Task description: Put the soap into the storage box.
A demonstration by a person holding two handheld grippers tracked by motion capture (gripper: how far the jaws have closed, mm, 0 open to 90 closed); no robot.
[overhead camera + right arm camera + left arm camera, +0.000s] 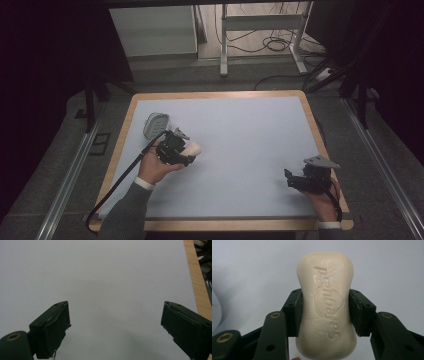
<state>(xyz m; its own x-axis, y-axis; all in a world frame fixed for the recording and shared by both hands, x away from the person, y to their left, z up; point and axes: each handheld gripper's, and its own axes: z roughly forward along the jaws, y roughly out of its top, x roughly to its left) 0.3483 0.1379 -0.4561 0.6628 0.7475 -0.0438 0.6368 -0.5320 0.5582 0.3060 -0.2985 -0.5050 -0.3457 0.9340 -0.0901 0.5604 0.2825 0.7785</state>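
The left gripper (pixel 325 312) is clamped on a cream bar of soap (pixel 326 307); both black pads press the bar's narrow waist from either side, and the bar stands lengthwise between them with raised lettering facing the camera; its far end juts past the jaws. In the high view the left gripper (pixel 187 152) sits over the left part of the table (pixel 240 140), the person's left hand (pixel 157 167) wrapped around its body, and the soap (pixel 192 148) pokes out toward the middle of the pale blue surface; just behind it, near the table's left edge, lies a grey soap dish (pixel 156 124); whether the dish touches the gripper cannot be told. The right gripper (pixel 295 181) rests low near the table's right front corner; its jaws stand wide apart with nothing between them, bare tabletop beyond.
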